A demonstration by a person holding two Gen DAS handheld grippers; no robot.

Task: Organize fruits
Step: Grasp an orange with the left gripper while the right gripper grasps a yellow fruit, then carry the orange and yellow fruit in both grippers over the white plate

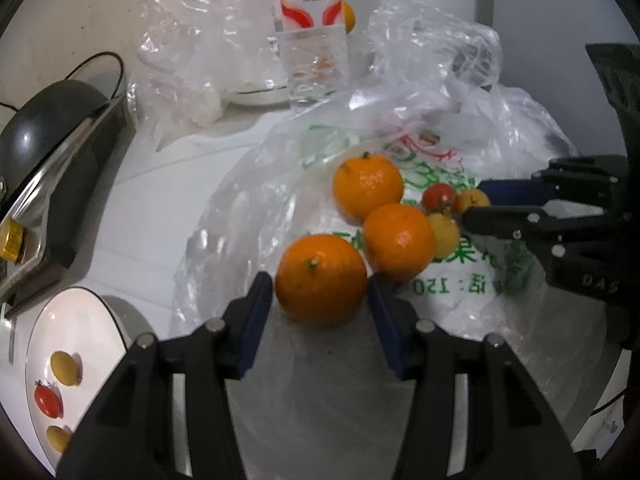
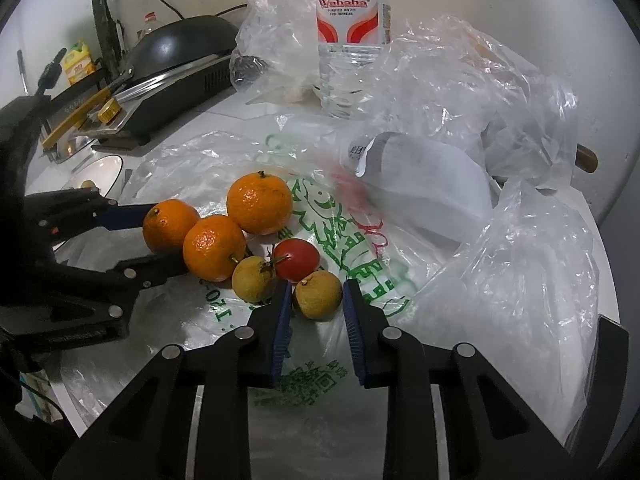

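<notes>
- Lying on a printed plastic bag spread over the white tabletop are three tangerines, one red cherry tomato and two small yellow-brown fruits.
- Left gripper: its blue pads stand on either side of the nearest tangerine, right at the fruit's flanks; whether they actually press on it cannot be told. The fruit rests on the bag.
- Second tangerine lies just beyond and to the right of the first, touching or nearly touching it; third tangerine lies further back, next to the second.
- Right gripper: narrow, its blue pads closed on the near yellow-brown fruit, which sits on the bag between the fingertips.
- Other yellow-brown fruit lies just left of the right gripper's left finger, beside the tomato's stem; the tomato sits just beyond the held fruit.
- In the left wrist view, a white plate at the lower left holds two yellow fruits and a red tomato, well apart from the bag.
- Background: a clear water bottle stands upright among crumpled clear bags; a dark wok rests on a cooker to the left.
</notes>
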